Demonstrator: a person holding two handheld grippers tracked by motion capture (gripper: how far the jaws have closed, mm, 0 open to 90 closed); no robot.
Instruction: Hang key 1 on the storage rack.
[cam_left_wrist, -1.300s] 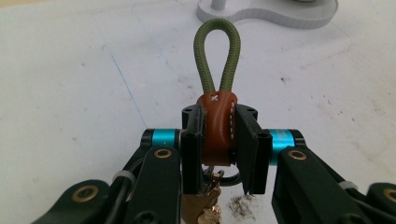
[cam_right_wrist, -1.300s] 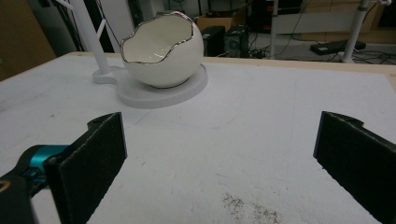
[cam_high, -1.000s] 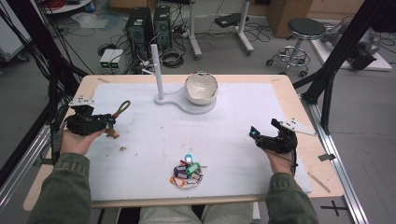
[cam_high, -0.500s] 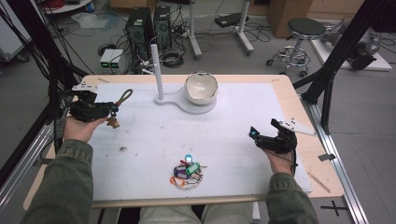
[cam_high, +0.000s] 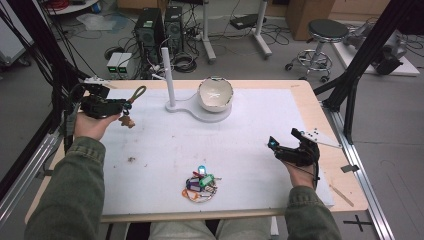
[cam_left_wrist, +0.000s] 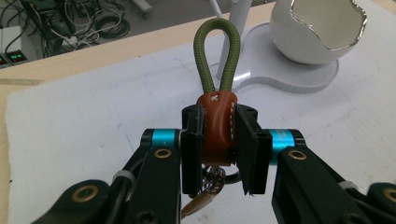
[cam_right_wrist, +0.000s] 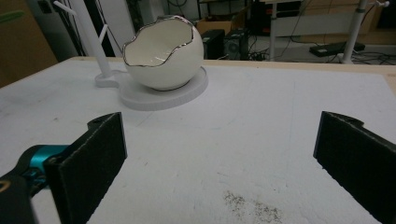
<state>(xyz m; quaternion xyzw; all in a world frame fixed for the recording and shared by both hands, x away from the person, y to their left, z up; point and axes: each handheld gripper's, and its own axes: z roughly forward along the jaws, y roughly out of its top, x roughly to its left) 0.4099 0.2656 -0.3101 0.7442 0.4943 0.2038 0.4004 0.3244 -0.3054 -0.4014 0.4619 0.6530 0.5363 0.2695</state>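
Note:
My left gripper (cam_high: 121, 106) (cam_left_wrist: 219, 151) is shut on a keychain (cam_left_wrist: 216, 126) with a brown leather tab and an olive cord loop (cam_high: 136, 94) (cam_left_wrist: 217, 58); metal rings and a small charm (cam_high: 127, 121) hang below it. It is held above the mat's far left. A white stand (cam_high: 169, 75) with a post and an egg-shaped bowl (cam_high: 215, 94) (cam_left_wrist: 317, 28) (cam_right_wrist: 163, 46) sits at the far middle. My right gripper (cam_high: 272, 145) (cam_right_wrist: 219, 168) is open near the mat's right side, its pads empty.
A pile of colourful keychains (cam_high: 200, 185) lies near the front middle of the white mat (cam_high: 165, 145). A dark smudge (cam_high: 131, 160) (cam_right_wrist: 252, 207) marks the mat. Black frame posts stand at both table sides.
My left gripper has carried the keychain farther from the person and slightly right, toward the white stand. The right gripper has stayed put.

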